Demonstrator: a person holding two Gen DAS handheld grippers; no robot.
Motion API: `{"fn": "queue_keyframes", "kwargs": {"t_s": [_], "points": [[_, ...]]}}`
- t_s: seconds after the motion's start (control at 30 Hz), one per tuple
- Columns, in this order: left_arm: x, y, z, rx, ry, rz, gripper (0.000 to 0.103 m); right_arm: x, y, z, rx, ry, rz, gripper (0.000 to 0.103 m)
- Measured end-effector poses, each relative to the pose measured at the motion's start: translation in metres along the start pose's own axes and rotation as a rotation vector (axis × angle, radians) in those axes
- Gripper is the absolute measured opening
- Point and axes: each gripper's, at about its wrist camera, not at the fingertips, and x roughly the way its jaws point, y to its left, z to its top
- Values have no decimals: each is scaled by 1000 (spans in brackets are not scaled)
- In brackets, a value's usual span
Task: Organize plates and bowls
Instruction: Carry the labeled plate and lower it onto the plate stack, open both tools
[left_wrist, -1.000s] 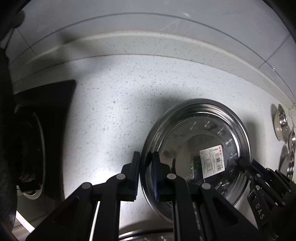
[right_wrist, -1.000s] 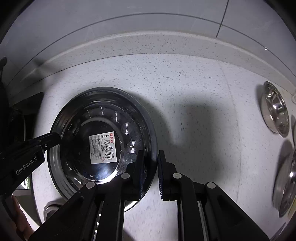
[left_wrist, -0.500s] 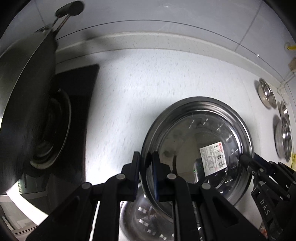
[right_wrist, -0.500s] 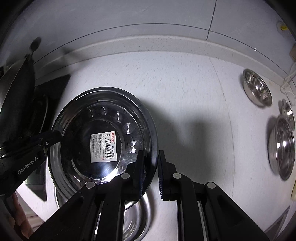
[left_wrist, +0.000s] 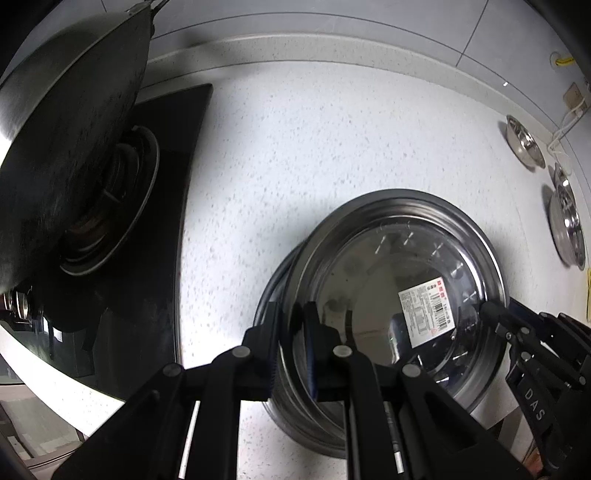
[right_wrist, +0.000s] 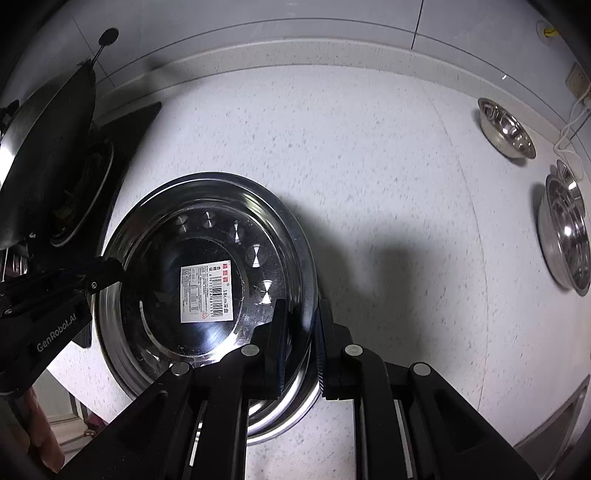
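At far left a dark wok (left_wrist: 70, 122) rests tilted on the black stove (left_wrist: 177, 155). Beside it, over the speckled counter (right_wrist: 332, 147), the left gripper (left_wrist: 291, 350) is clamped on the near-left rim of a labelled steel plate (right_wrist: 207, 280); the right gripper (right_wrist: 299, 343) is clamped on the opposite rim. The plate hangs just above a second plate (left_wrist: 280, 398) on the counter — stacking is the step in hand. Next move: centre, lower level, then release both rims together. At right, 2 steel bowls (right_wrist: 506, 129) (right_wrist: 565, 243) sit well apart, unsorted.
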Motion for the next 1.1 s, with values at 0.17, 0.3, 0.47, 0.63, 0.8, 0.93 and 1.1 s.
{"fn": "queue_keyframes", "kwargs": {"t_s": [0.17,0.3,0.47,0.63,0.8,0.93,1.1], "points": [[2,3,-12,4,11,2,12,5,0,-7,0,14,0,12],[4,4,-18,12,14,12,12,7,4,-13,-3,23,-2,12],[13,2,-23,16,26,19,12,16,3,-17,1,41,3,12],[21,0,-25,16,38,25,12,21,4,-20,-15,39,-7,12],[23,-3,-25,18,39,34,12,24,3,-19,-29,38,-11,12],[25,-3,-28,11,39,43,12,25,4,-19,-42,45,-3,13],[24,-4,-28,3,29,58,12,30,5,-18,-49,72,12,13]]}}
